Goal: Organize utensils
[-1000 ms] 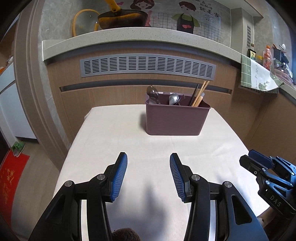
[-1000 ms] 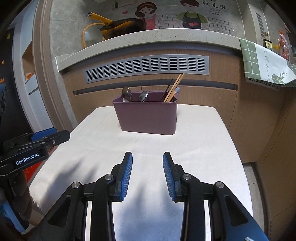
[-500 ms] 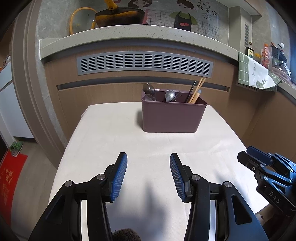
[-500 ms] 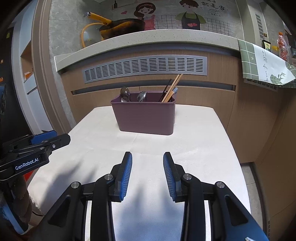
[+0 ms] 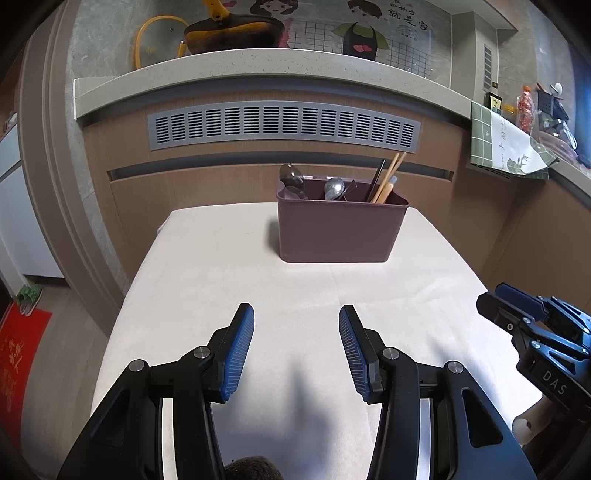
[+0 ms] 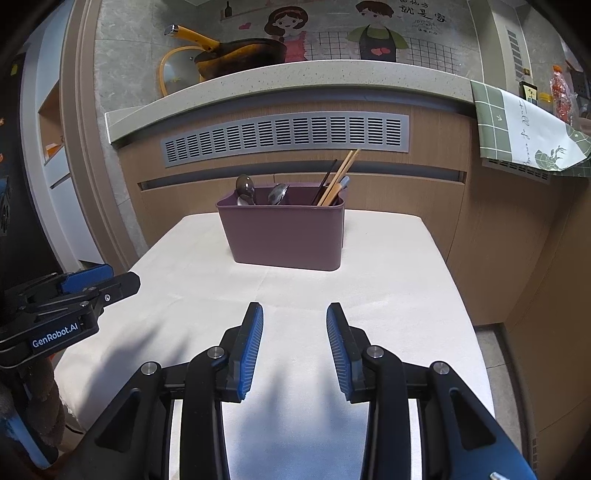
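A purple utensil holder point(image 5: 338, 230) stands at the far end of the white table point(image 5: 221, 280); it also shows in the right wrist view point(image 6: 284, 236). Metal spoons point(image 5: 293, 181) stand in its left part and chopsticks point(image 5: 388, 177) in its right part. My left gripper point(image 5: 295, 321) is open and empty, well short of the holder. My right gripper point(image 6: 293, 317) is open and empty too, above the table's near half. Each gripper shows at the edge of the other's view: the right gripper point(image 5: 517, 310) and the left gripper point(image 6: 99, 284).
A wooden counter front with a grey vent point(image 5: 284, 127) rises behind the table. A dark pan with a yellow handle point(image 5: 229, 31) sits on the counter top. A green checked cloth point(image 5: 506, 144) hangs at the right. A red mat point(image 5: 18, 350) lies on the floor at left.
Both grippers have drawn back a little from the holder and tilted slightly up. They stay open and empty. The holder and utensils have not moved.
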A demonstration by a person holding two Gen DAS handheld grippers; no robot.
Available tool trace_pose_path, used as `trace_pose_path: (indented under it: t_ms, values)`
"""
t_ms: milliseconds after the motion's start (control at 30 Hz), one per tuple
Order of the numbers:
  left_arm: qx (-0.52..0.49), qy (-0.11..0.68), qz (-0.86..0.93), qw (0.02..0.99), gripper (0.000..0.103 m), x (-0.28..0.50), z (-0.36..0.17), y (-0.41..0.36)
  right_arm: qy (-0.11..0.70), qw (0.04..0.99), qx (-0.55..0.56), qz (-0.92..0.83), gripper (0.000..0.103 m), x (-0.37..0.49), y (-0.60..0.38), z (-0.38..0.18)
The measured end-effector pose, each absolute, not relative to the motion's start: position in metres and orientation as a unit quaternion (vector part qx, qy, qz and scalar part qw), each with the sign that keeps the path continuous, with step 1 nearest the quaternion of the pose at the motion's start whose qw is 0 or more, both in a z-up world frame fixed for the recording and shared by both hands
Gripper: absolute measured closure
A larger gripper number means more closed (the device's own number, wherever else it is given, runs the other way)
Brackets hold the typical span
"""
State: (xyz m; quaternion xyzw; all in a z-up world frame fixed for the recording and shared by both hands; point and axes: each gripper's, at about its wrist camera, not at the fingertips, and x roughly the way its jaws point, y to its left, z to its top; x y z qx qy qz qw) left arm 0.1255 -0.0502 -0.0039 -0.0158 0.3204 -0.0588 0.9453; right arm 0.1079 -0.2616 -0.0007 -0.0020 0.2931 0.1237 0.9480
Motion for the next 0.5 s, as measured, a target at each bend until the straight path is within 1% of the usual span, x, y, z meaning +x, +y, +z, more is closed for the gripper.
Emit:
trace_pose_path:
  t_ms: [500]
  values:
    - [-0.020,0.311,-0.060,0.948,0.055,0.1237,-0.0008,-0.0480,0.291,0.949,-0.002,0.121,0.068,0.1072,-0.2619,0.0011]
